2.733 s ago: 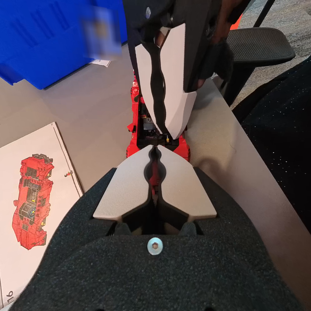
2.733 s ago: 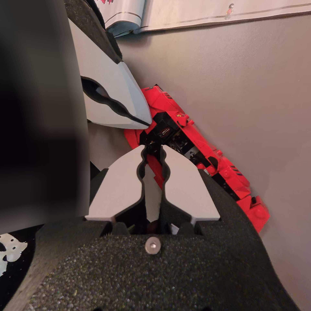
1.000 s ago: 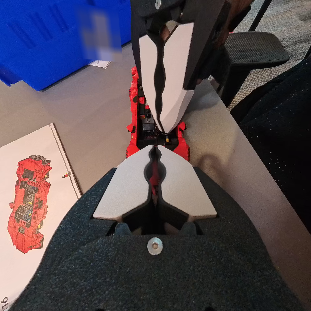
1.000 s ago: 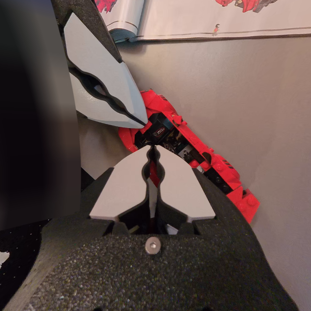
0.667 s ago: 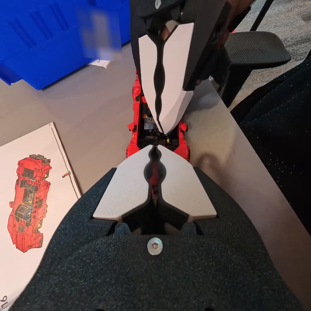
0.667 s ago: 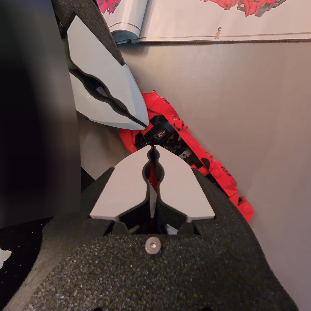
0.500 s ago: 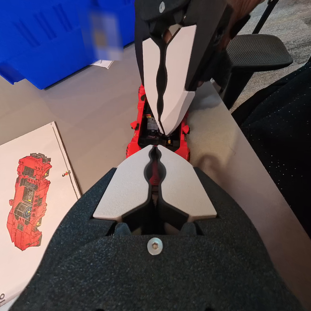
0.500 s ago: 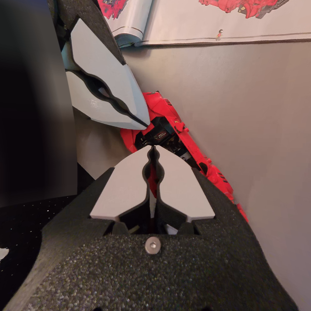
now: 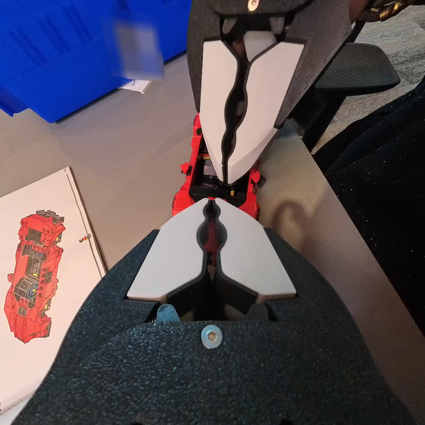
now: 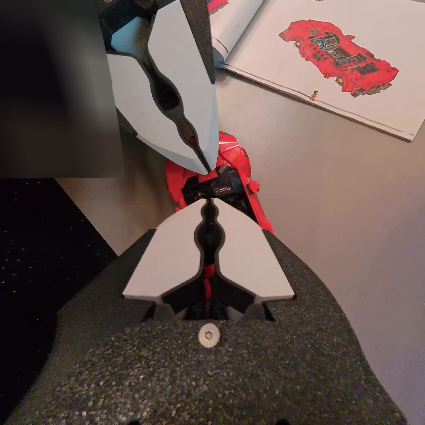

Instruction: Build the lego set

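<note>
Assembly looks at the pressing stage: the red-and-black brick-built car [image 9: 208, 184] lies on the grey tabletop [image 9: 119, 147] near its right edge. Left tool [image 9: 212, 199] closed, touching the car's near end; right tool [image 9: 224, 181] closed, tip down in the cockpit, whether holding a piece I cannot tell. Next likely needs firm downward pressure.

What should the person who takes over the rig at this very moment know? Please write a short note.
Left tongs: shut, tips at the near end of the red lego car. Red shows in the gap, but a grip is not certain.
Right tongs: shut, tips down in the car's open black cockpit. Whether they carry a small piece cannot be seen.
Things: the car lies on the grey table near its edge, the open instruction booklet lies beside it, and a blue bin stands behind.
Done: the body is mostly built.
Left: the cockpit is open on top; probably finish seating the part there, then follow the booklet.
</note>
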{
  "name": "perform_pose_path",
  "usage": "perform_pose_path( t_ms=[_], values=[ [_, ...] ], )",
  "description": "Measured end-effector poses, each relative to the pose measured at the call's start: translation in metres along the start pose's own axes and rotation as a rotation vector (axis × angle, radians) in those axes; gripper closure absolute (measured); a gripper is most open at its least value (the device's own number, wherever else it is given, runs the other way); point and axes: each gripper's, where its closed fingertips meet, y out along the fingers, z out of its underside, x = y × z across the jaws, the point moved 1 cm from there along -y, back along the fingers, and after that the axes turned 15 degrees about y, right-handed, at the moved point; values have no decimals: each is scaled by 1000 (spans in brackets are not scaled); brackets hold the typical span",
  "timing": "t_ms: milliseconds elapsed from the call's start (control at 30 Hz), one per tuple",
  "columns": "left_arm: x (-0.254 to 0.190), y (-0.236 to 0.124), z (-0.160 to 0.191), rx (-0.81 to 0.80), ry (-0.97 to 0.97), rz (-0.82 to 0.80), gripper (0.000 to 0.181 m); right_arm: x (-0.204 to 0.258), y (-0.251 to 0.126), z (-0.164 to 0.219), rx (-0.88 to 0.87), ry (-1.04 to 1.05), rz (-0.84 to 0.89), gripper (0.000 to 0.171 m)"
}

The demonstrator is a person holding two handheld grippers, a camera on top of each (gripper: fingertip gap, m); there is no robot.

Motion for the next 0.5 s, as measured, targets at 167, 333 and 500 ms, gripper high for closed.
perform_pose_path(
  t_ms=[167, 333, 500],
  values=[
    [2, -5, 0, 4, 22, -7, 179, -1, 0, 0, -16, -31, 7, 168],
    [3, -33, 0, 3, -9, -28, 169, 0, 0, -1, -25, -19, 9, 167],
    [-17, -31, -11, -33, -55, -97, 164, 0, -1, -1, -27, -29, 10, 166]
  ],
)
